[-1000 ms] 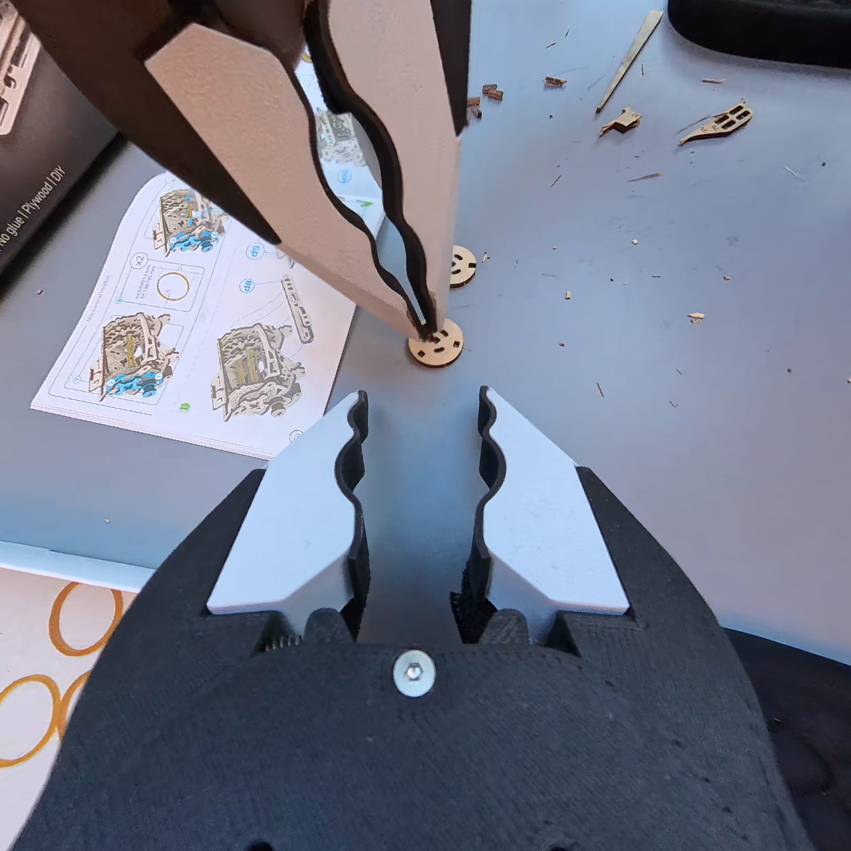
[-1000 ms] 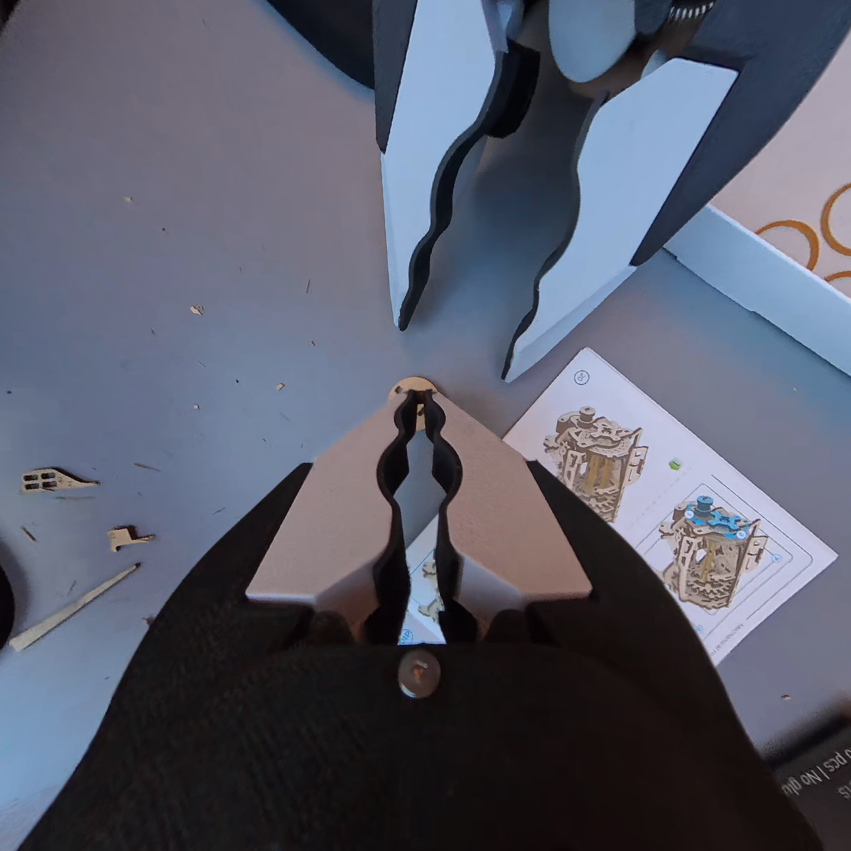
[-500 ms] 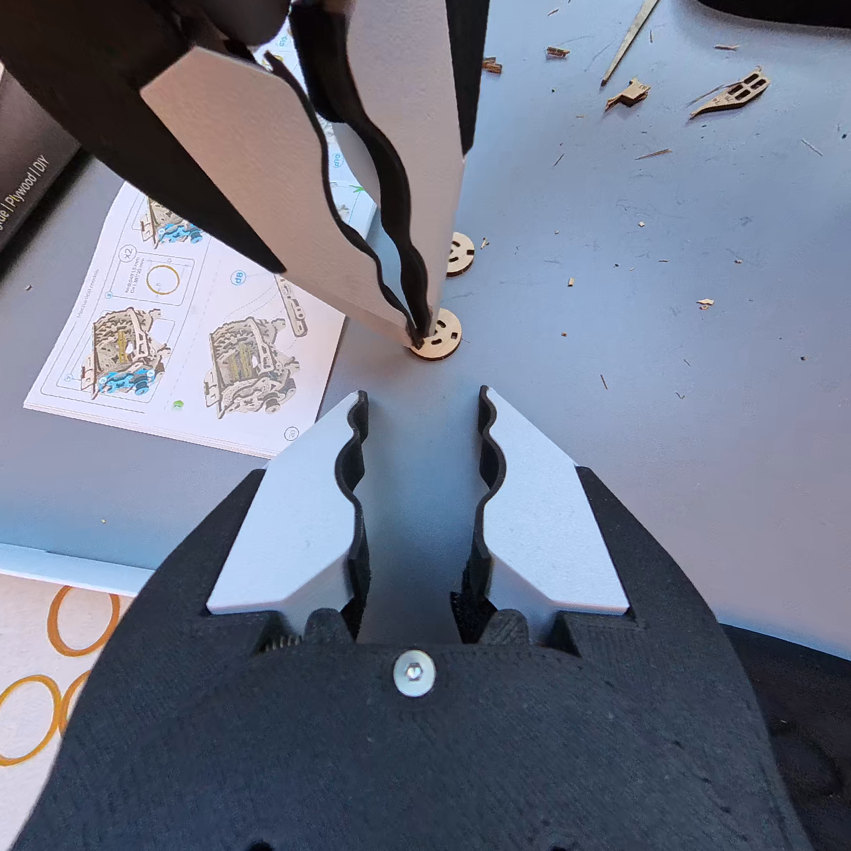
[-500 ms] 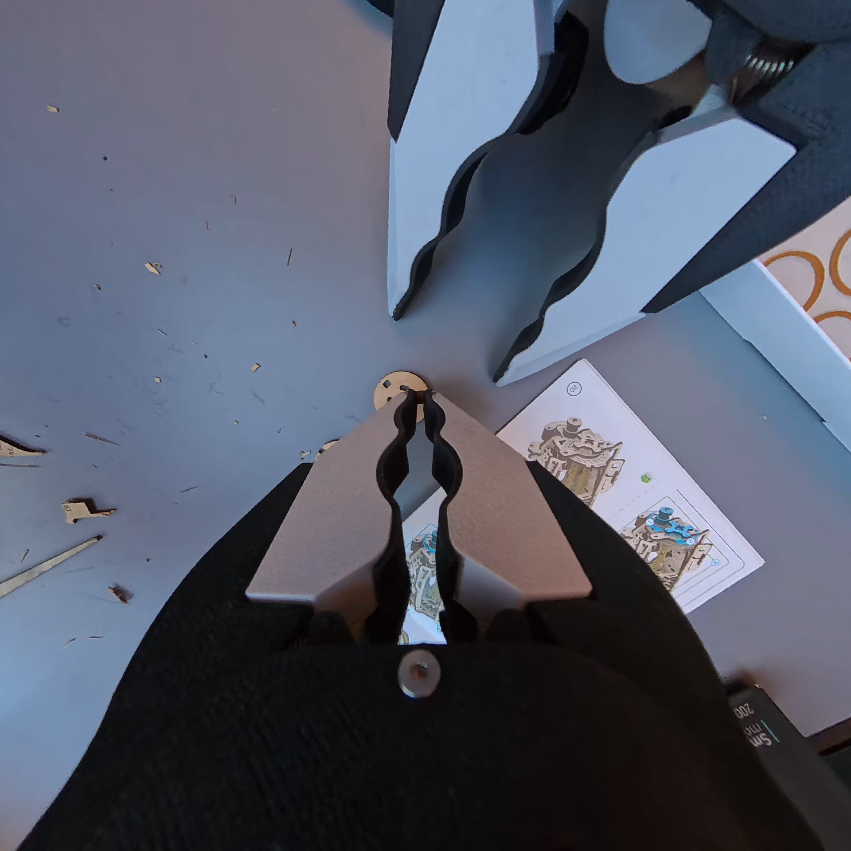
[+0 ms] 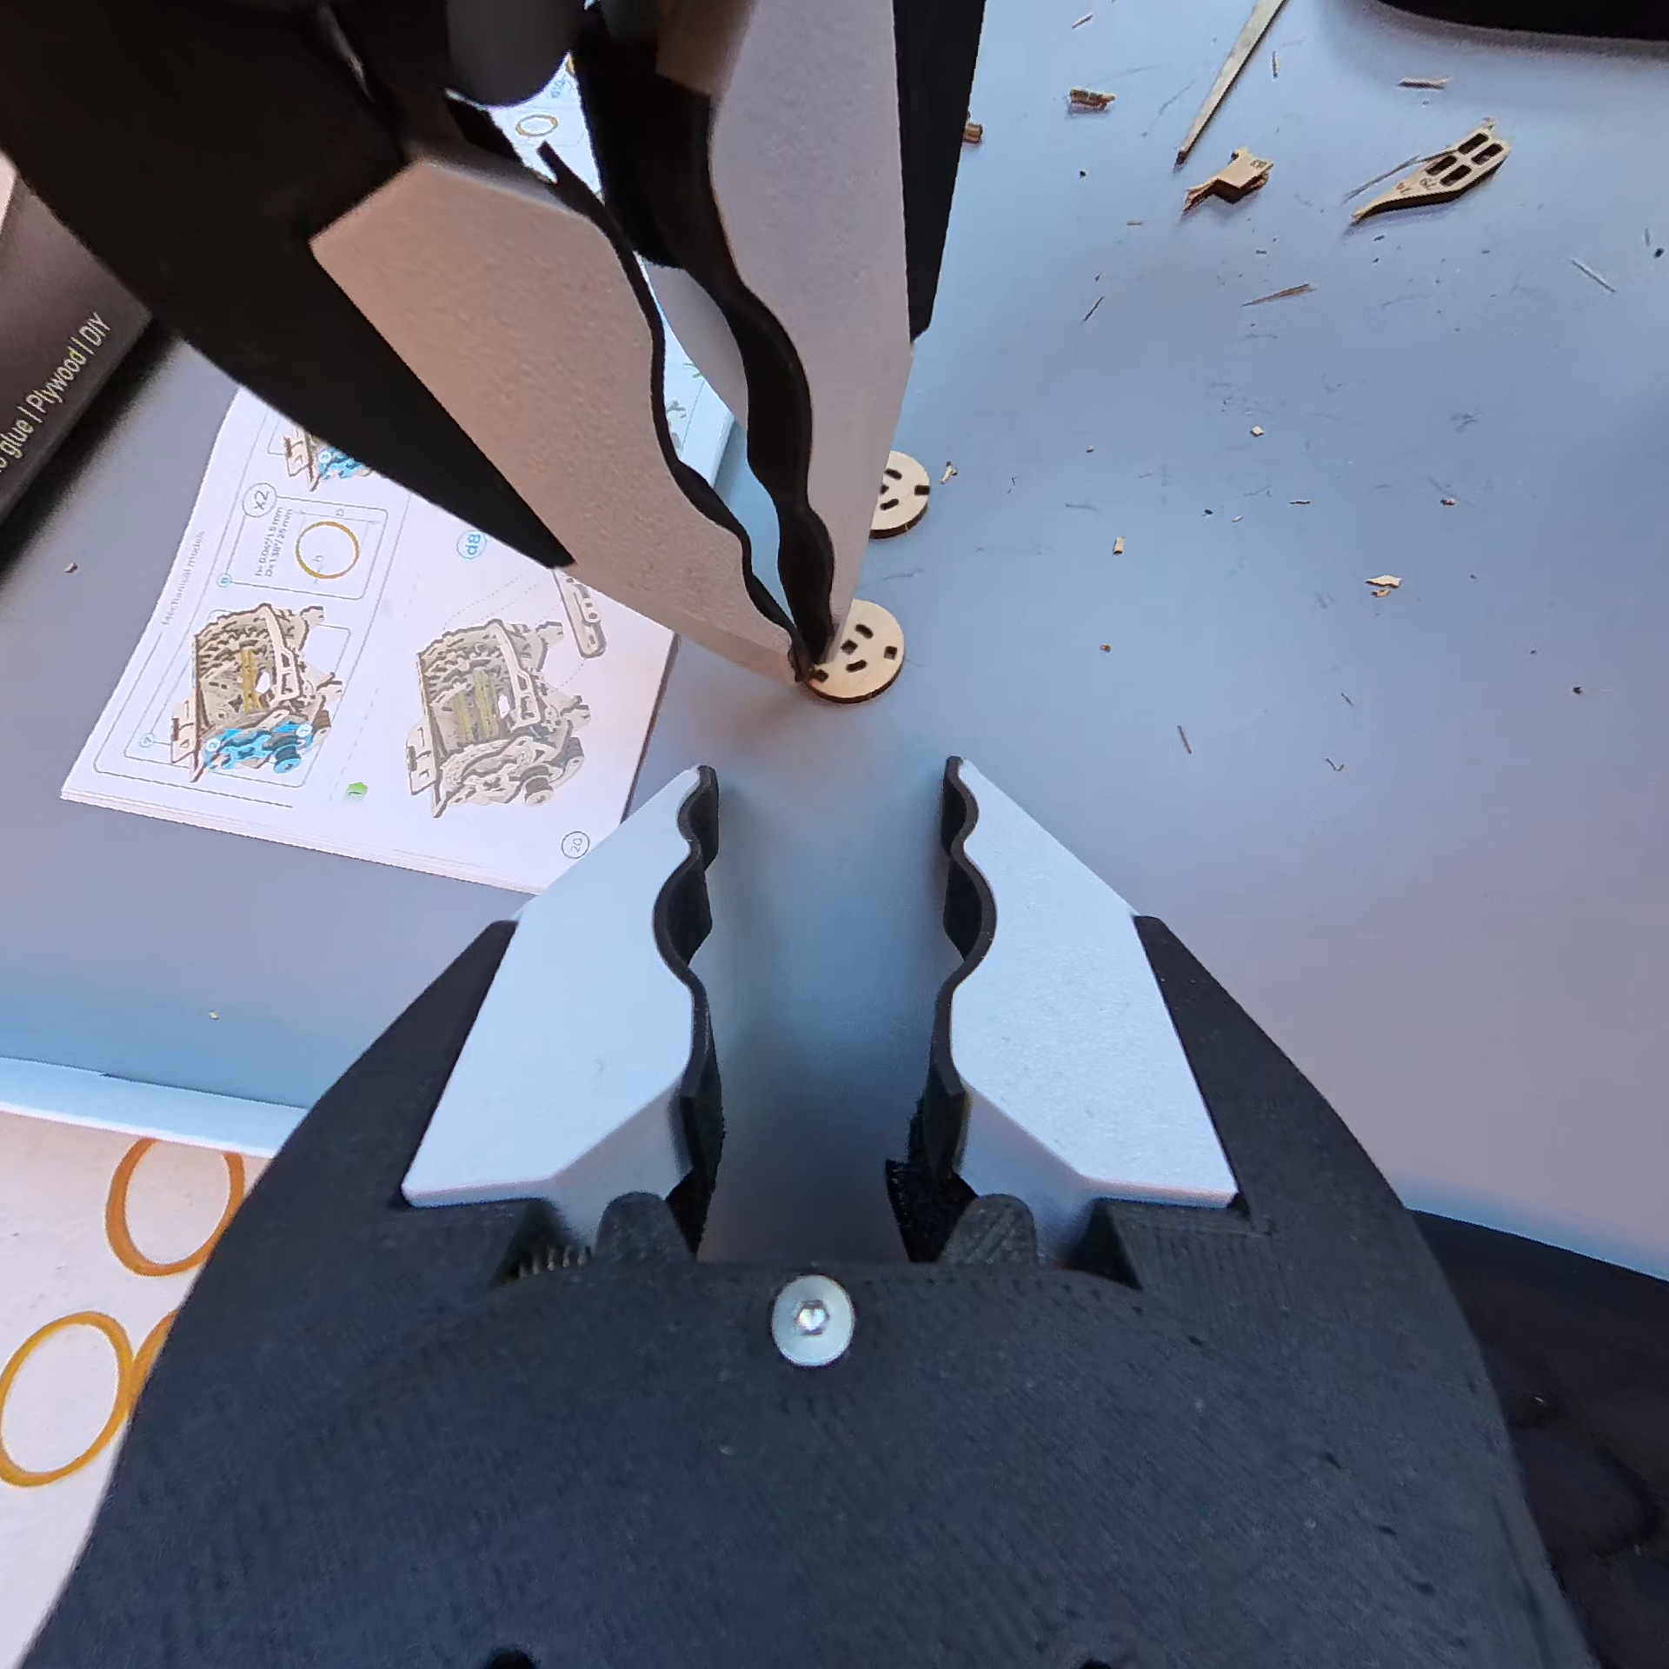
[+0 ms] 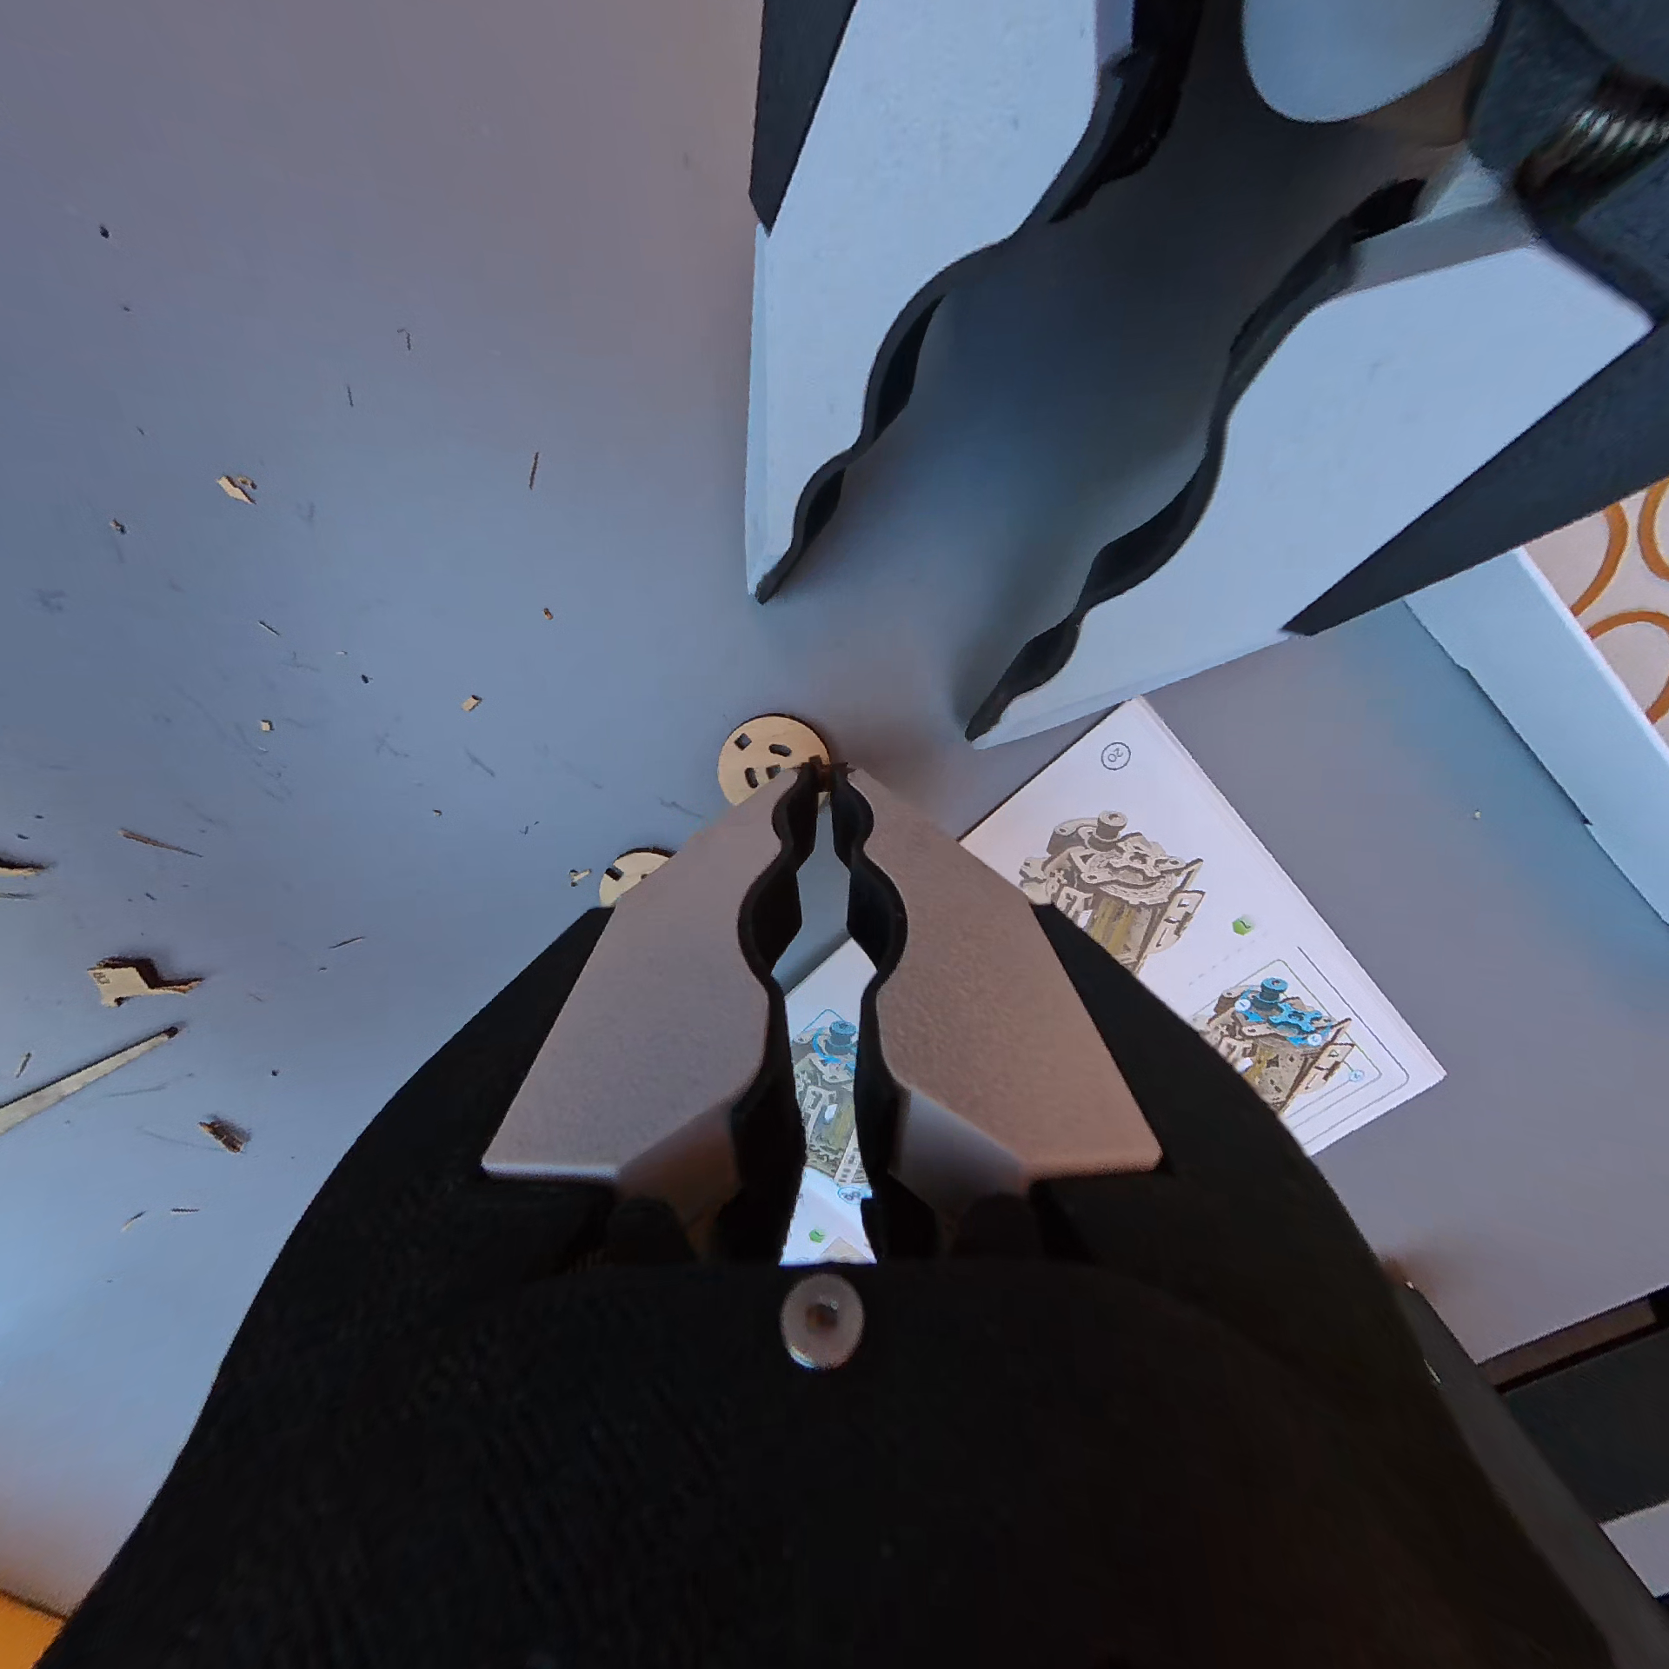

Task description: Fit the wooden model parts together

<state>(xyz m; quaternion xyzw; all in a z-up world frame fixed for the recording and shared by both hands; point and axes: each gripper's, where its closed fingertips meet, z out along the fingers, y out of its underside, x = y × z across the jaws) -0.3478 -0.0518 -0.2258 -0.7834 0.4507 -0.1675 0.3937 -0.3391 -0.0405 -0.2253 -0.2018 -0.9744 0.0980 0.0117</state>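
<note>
A round wooden disc [image 5: 858, 655] with small slots lies flat on the grey table [image 5: 1264, 813]. My right gripper [image 6: 817, 775] is shut, and its tips press on the disc's [image 6: 763, 768] edge. I cannot tell whether they pinch it. The right gripper also shows in the left wrist view [image 5: 806, 657], coming down from the top. A second slotted disc [image 5: 900, 506] lies just beyond the first and is half hidden in the right wrist view [image 6: 632, 874]. My left gripper [image 5: 831, 777] is open and empty, a short way from the first disc. It also shows in the right wrist view [image 6: 871, 664].
An open instruction booklet [image 5: 361, 677] lies beside the discs and also shows in the right wrist view [image 6: 1219, 948]. Wood scraps and a thin sliver [image 5: 1436, 172] are scattered farther out. A dark kit box [image 5: 54, 379] and a white box holding rubber bands [image 5: 72, 1264] sit at the table's side. The tips of both grippers are at nearly the same place.
The right gripper's tips have slid from over the disc to its edge, uncovering more of it. The two grippers are closer together. The left gripper stays open.
</note>
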